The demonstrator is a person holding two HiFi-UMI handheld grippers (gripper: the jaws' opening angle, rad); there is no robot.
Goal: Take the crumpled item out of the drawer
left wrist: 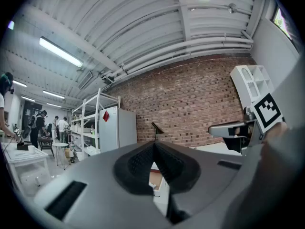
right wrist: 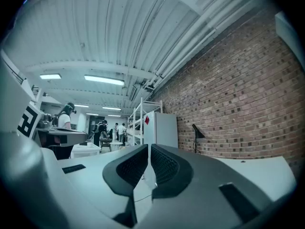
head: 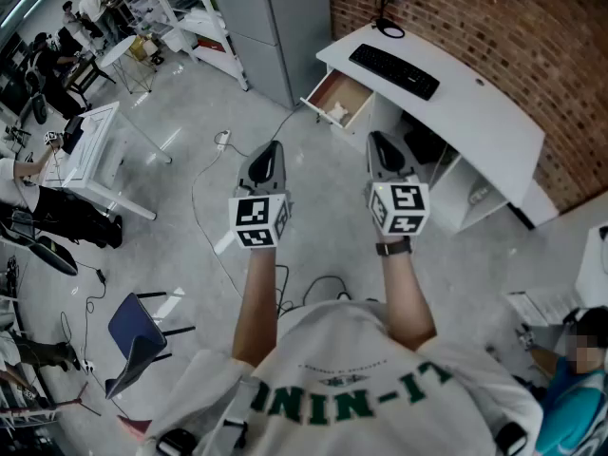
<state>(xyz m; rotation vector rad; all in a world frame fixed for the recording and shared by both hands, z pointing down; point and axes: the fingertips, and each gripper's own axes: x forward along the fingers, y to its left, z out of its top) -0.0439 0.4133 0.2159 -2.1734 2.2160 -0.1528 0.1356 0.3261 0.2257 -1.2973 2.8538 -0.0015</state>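
The white desk (head: 494, 122) stands ahead by the brick wall, and its wooden drawer (head: 338, 99) is pulled open at the left end. A small white crumpled item (head: 334, 113) lies at the drawer's front. My left gripper (head: 269, 150) and right gripper (head: 378, 142) are held side by side over the floor, well short of the drawer. Both are shut with nothing between the pads. In the left gripper view the jaws (left wrist: 155, 146) meet, and the drawer (left wrist: 155, 177) shows below them. The right gripper (right wrist: 148, 148) points along the brick wall.
A black keyboard (head: 394, 70) and a desk lamp (head: 388, 8) sit on the desk. A grey cabinet (head: 275, 17) stands left of the drawer. A cable (head: 204, 207) runs over the floor, with a blue chair (head: 138, 335) and a white cart (head: 95, 155) to the left.
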